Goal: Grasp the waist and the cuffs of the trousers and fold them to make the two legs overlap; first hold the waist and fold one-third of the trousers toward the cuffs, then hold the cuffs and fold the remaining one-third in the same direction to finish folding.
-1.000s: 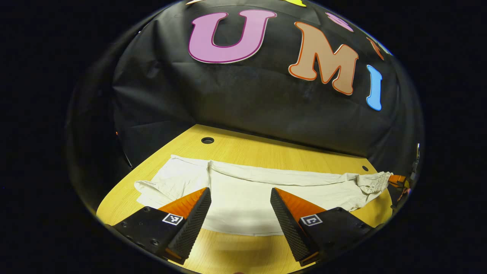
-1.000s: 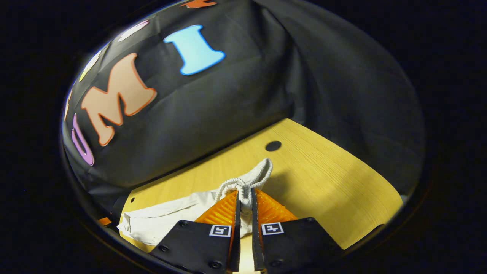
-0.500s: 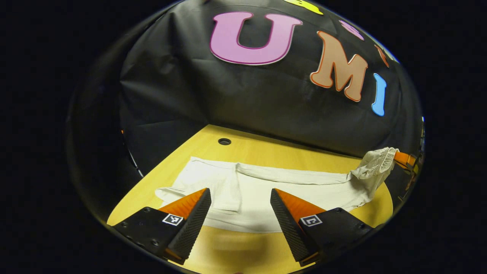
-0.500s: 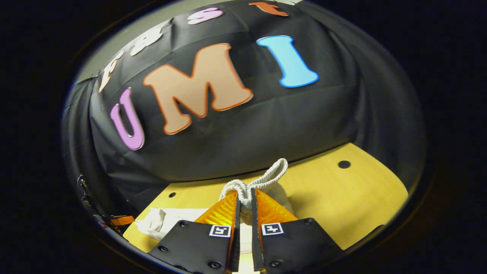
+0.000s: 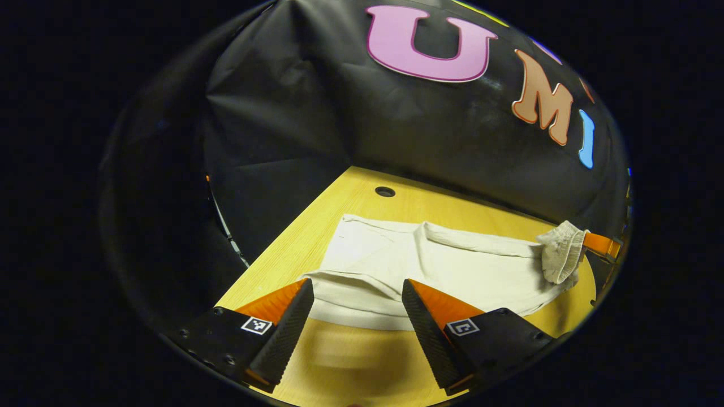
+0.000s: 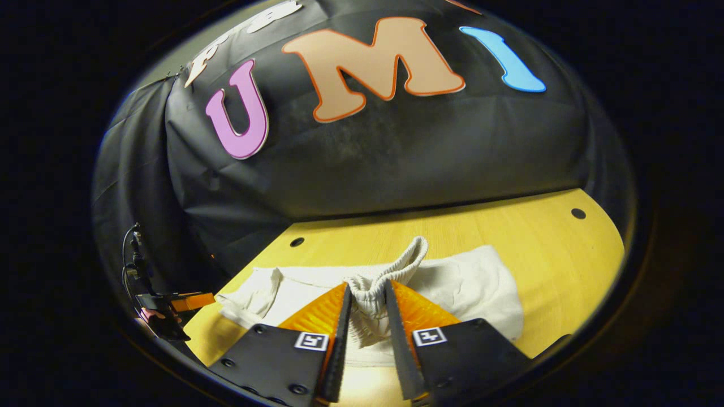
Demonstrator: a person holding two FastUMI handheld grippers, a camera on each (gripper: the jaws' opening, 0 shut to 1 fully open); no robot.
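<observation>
The yellow wooden table (image 5: 350, 217) carries my white trousers (image 5: 452, 271), spread flat across its middle. My right gripper (image 6: 366, 294) pinches the bunched elastic waist (image 6: 390, 271), lifted over the legs. My left gripper (image 5: 357, 294) hangs spread wide just above the cuff end, touching nothing.

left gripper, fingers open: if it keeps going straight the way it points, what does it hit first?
Likely the trousers: the left gripper is open and its line runs onto the near edge of the cloth lying on the table. Its height above the table is unclear.
</observation>
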